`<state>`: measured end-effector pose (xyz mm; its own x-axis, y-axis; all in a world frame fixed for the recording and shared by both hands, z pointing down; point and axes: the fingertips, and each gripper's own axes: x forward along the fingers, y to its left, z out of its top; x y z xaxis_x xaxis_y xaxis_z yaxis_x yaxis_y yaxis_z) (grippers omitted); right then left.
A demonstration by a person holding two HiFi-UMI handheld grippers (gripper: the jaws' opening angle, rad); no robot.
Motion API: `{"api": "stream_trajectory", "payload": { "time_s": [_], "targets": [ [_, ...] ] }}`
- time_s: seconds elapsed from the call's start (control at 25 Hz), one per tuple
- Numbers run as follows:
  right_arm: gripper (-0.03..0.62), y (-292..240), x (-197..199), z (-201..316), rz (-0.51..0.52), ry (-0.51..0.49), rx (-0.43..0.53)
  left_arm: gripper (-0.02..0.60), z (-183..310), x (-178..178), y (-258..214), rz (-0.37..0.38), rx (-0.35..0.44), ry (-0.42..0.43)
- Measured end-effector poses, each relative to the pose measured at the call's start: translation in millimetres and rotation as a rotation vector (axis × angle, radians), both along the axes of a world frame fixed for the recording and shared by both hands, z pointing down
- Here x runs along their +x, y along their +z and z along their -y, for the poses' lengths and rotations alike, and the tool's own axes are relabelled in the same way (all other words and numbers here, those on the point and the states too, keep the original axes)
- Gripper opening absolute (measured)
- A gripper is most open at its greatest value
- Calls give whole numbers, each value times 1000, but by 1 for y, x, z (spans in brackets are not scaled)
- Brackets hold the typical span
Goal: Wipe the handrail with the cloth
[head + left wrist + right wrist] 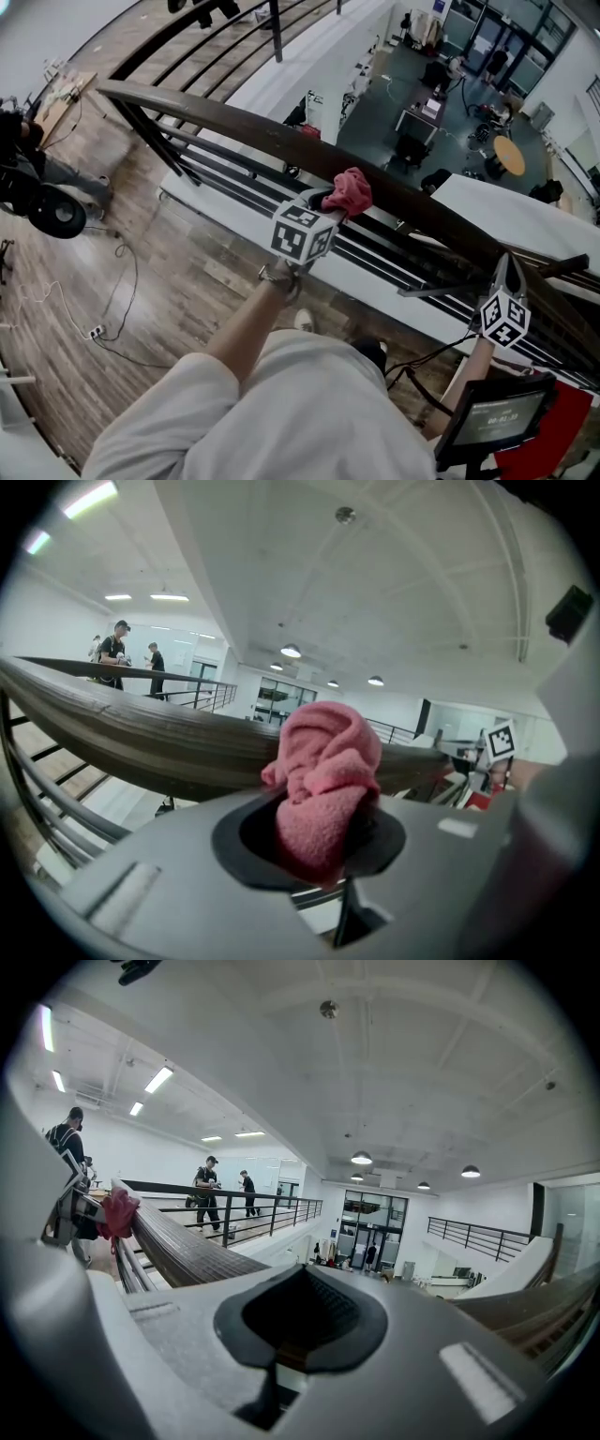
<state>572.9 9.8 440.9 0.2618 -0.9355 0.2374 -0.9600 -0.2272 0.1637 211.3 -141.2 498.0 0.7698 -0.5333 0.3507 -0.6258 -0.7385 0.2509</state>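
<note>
The left gripper [326, 201] pinches the cloth [351, 189] tight in its fingers at the handrail [234, 123] and should press down and slide slowly; the right gripper's [510, 270] fingers are closed, empty.

Your dark brown curved wooden handrail [234, 120] lies bare up-left of the crumpled pink cloth [351, 190], and bare again between it and your right gripper [508, 272]. Black horizontal metal bars [234, 173] block passage underneath. A black screen [492, 412] crowds your right arm.
</note>
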Motion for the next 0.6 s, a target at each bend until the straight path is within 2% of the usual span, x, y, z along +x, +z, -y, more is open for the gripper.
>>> {"api": "stream_trajectory", "payload": {
  "time_s": [0.6],
  "targets": [
    [2, -1, -3, 2, -1, -10, 1, 97, 24, -41, 0, 21, 9, -98]
  ]
}}
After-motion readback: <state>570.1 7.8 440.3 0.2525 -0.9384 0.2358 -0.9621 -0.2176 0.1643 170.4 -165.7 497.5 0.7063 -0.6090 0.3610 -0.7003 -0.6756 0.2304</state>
